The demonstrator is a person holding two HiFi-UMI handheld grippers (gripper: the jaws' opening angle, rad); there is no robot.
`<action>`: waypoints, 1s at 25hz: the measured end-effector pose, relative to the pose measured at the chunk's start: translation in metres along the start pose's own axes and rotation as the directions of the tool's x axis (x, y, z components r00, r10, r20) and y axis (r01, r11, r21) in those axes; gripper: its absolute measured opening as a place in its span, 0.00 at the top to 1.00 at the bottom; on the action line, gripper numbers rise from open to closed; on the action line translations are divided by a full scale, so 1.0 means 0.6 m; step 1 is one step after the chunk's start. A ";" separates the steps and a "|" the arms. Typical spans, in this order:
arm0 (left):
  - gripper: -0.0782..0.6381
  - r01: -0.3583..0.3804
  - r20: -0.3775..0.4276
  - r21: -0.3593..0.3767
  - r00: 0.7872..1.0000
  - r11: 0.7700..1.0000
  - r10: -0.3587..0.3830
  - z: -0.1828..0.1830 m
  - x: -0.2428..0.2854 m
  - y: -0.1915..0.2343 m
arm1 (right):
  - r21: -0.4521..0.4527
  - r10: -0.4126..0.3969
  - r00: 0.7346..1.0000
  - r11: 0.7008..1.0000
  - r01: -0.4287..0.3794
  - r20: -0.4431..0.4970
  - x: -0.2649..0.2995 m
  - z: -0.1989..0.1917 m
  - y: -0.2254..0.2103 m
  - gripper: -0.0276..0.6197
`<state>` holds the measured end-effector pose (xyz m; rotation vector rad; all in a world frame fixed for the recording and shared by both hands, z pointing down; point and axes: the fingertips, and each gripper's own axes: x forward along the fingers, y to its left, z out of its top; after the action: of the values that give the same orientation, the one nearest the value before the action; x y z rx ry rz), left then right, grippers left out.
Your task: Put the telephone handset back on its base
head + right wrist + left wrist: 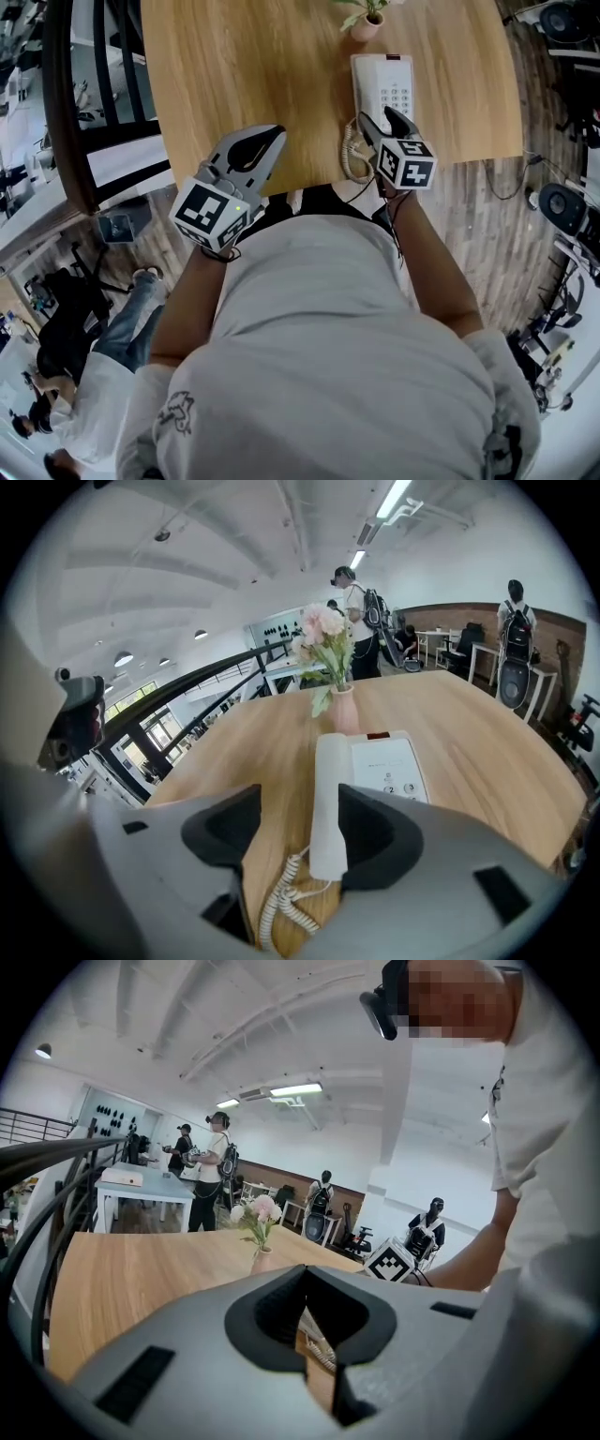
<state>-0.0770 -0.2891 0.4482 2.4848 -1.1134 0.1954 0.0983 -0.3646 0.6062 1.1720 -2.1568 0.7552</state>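
Pale grey T-shirt [319,356] of the person fills the head view's lower half, both forearms reaching up to the grippers.

Light oak table [234,66] runs across the top. Black metal railing [66,94] stands past its edge at 9 o'clock; wood-plank floor [487,216] shows at 3 o'clock. Other people stand well back in the room, beside a white table [141,1185].

White telephone base [396,94] sits near the table edge at 1 o'clock. Long white handset [364,84] lies flat in the cradle along the base's left side. Coiled white cord [354,155] loops off its near end towards 7 o'clock, on the wood.

Small pink vase [344,708] stands just beyond the base at 12 o'clock, apart from it, holding pink and white flowers [323,630] with green leaves.

Keypad digits 2 and 3 are readable in the right gripper view; the small print above them is too fine to read. A red strip [378,735] marks the base's far edge.

Right gripper [298,799] hangs over the handset's near end, jaws wide apart and not pressing on it; black-and-white marker cube [406,164] behind.

Left gripper [275,134] is at 9 o'clock of the phone, well apart, jaws together on nothing. Nothing stands between either gripper and the phone.
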 end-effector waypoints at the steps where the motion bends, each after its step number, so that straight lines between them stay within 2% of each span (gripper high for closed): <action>1: 0.88 0.010 0.002 0.008 1.000 1.000 -0.010 0.002 -0.008 -0.005 | -0.012 -0.004 1.000 1.000 0.004 0.022 -0.013 0.005 0.010 0.55; 7: 0.88 0.075 0.013 0.049 0.997 0.996 -0.075 0.006 -0.061 -0.041 | -0.064 -0.034 0.978 0.997 0.048 0.204 -0.115 0.042 0.075 0.62; 12: 0.88 0.133 0.022 0.096 0.990 0.986 -0.136 0.009 -0.102 -0.066 | -0.078 -0.040 0.951 0.995 0.068 0.307 -0.186 0.047 0.132 0.69; 16: 0.88 0.168 0.027 0.131 0.985 0.977 -0.173 0.015 -0.126 -0.081 | -0.081 -0.047 0.938 0.994 0.079 0.343 -0.229 0.037 0.162 0.76; 20: 0.88 0.205 0.028 0.148 0.977 0.967 -0.212 0.021 -0.142 -0.099 | -0.134 -0.017 0.943 0.989 0.065 0.334 -0.268 0.022 0.196 0.87; 23: 0.88 0.232 0.032 0.149 0.970 0.961 -0.239 0.024 -0.153 -0.115 | -0.164 -0.001 0.934 0.984 0.064 0.357 -0.310 0.020 0.219 0.95; 25: 0.88 0.246 0.036 0.153 0.967 0.957 -0.254 0.029 -0.155 -0.124 | -0.172 0.007 0.929 0.983 0.061 0.371 -0.334 0.021 0.228 0.95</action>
<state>-0.0851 -0.1886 0.3827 2.7491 -0.8193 0.1396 0.0688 -0.2016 0.4284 1.3269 -2.4472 0.3310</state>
